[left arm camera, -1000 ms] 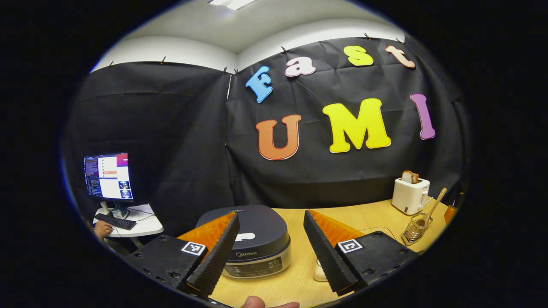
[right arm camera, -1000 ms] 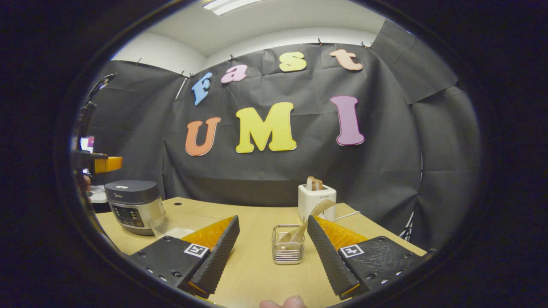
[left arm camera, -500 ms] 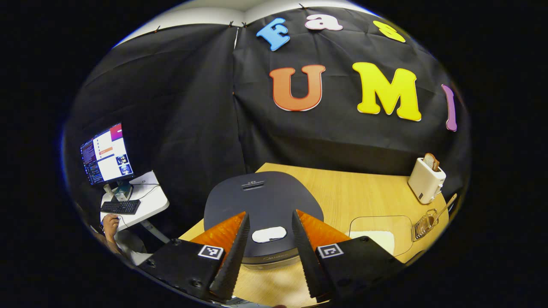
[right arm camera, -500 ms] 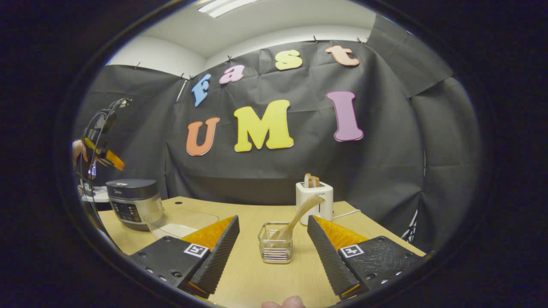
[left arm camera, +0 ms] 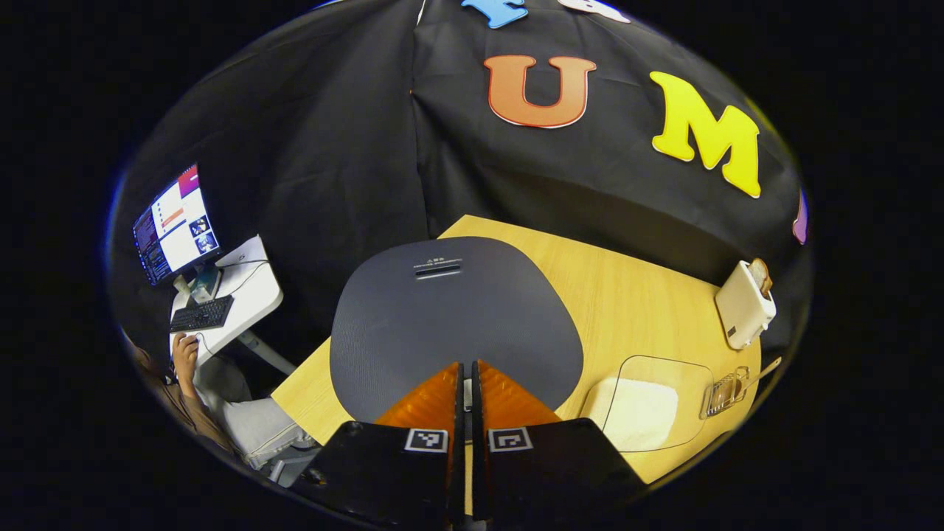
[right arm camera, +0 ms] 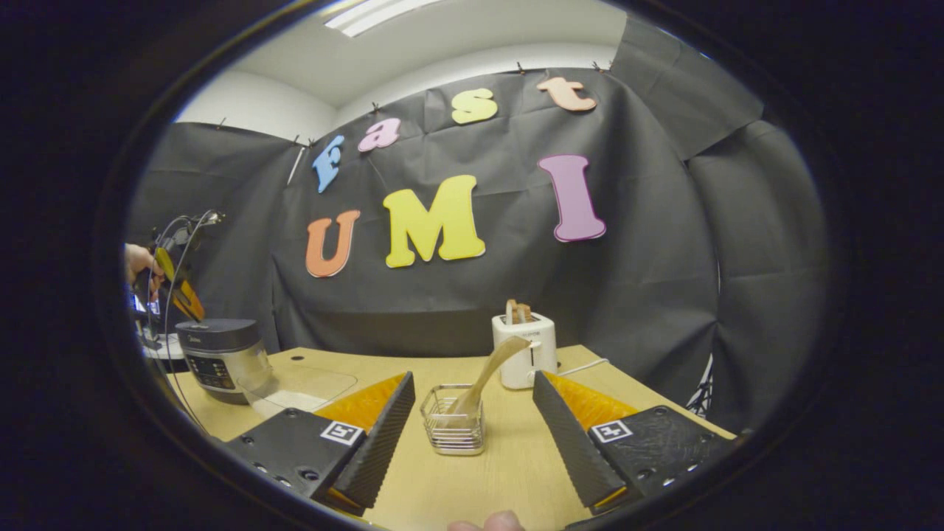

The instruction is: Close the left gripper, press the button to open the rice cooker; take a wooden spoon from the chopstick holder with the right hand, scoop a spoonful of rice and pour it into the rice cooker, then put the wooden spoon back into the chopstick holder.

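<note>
The dark grey rice cooker (left arm camera: 442, 317) lies right below my left gripper (left arm camera: 464, 366). Its fingers are shut together, tips over the lid's front edge, where the white button is almost wholly hidden. In the right gripper view the left gripper (right arm camera: 181, 291) hangs tilted just above the rice cooker (right arm camera: 221, 358), held by a hand; I cannot tell whether it touches. My right gripper (right arm camera: 472, 377) stands open, a little short of the wire chopstick holder (right arm camera: 451, 420). The wooden spoon (right arm camera: 490, 365) leans in it, handle up and to the right. A clear container of rice (left arm camera: 641, 402) sits right of the cooker.
A white toaster (right arm camera: 525, 346) with bread stands behind the holder on the wooden table (right arm camera: 516, 457). The chopstick holder (left arm camera: 726, 387) and toaster (left arm camera: 745, 302) sit at the table's right end. A monitor (left arm camera: 173, 232) and a seated person's hand (left arm camera: 184, 354) are beyond the table's left edge.
My left gripper has shut and tipped down over the cooker's lid front, covering the button. The right gripper has drifted a little, so the holder sits slightly left between its open fingers.
</note>
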